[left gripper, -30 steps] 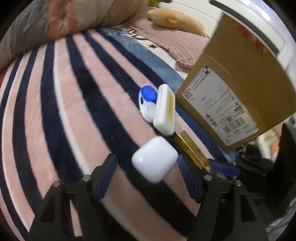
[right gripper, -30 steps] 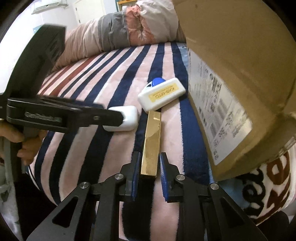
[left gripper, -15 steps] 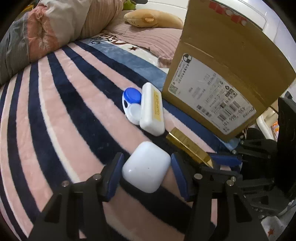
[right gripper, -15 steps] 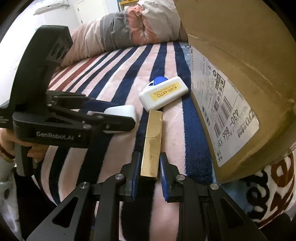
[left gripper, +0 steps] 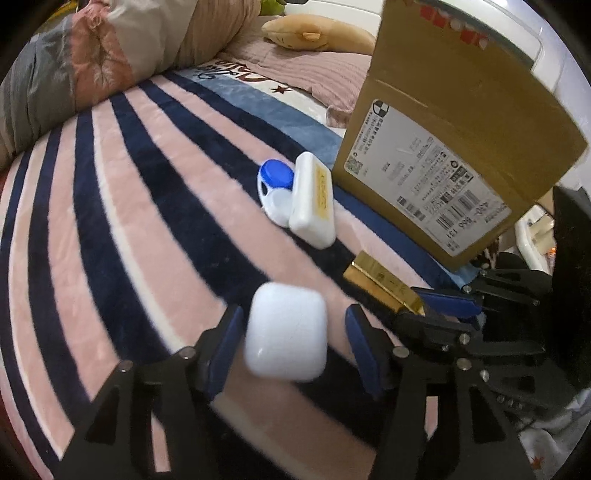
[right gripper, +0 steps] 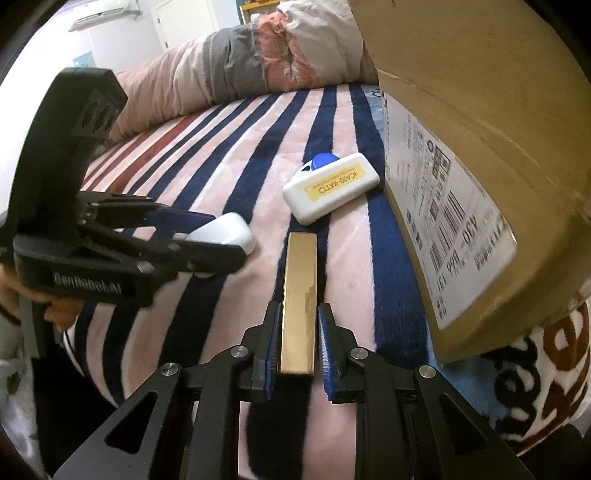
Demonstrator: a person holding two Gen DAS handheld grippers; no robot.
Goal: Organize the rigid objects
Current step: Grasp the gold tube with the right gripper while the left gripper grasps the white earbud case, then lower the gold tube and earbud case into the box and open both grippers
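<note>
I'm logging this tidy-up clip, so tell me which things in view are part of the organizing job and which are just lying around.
Part of the job:
- white earbud case, between the left gripper fingers
- gold bar-shaped case, between the right gripper fingers
- white box with yellow label
- blue-and-white case
- cardboard box, probably the container

Just lying about:
- striped blanket
- rolled quilt
- plush toy

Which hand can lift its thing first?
Probably the right. The right hand-held gripper already has its blue pads tight against the gold bar. The left hand-held gripper only straddles the white case, with a gap showing on one side.
</note>
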